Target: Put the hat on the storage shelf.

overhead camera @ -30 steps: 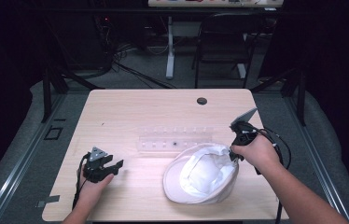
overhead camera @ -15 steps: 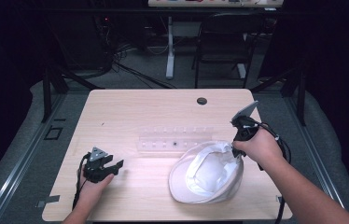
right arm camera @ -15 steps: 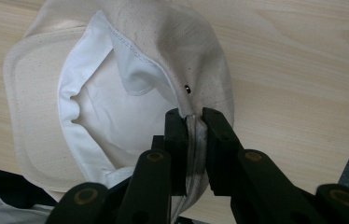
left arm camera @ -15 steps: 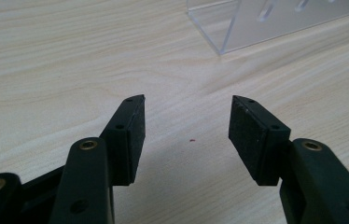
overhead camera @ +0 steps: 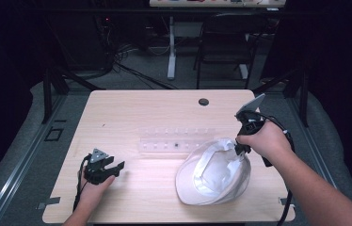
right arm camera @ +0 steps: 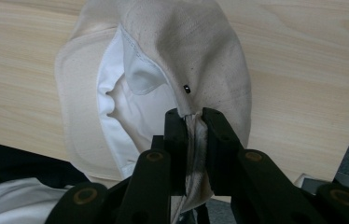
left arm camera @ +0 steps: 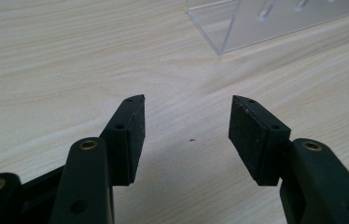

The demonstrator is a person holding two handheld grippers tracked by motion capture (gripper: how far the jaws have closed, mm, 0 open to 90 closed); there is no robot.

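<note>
A cream cloth hat (overhead camera: 214, 172) lies upside down on the front right of the wooden table (overhead camera: 136, 113), its white lining facing up. My right gripper (overhead camera: 238, 147) is shut on the hat's far right rim, lifting that edge. In the right gripper view the jaws pinch a fold of the hat (right arm camera: 163, 70) brim, right gripper (right arm camera: 194, 116). My left gripper (overhead camera: 117, 165) rests on the table at the front left, open and empty. Bare wood lies between the spread jaws of the left gripper (left arm camera: 186, 114) in its own view.
A clear plastic rack (overhead camera: 176, 140) with a row of holes lies across the table's middle, just behind the hat; its corner (left arm camera: 275, 21) is ahead of the left gripper. A round grommet hole (overhead camera: 204, 101) sits near the far edge. Chairs and cables stand beyond the table.
The right gripper has moved right and slightly away, dragging the hat with it and raising its rim. The left gripper has stayed where it was.
</note>
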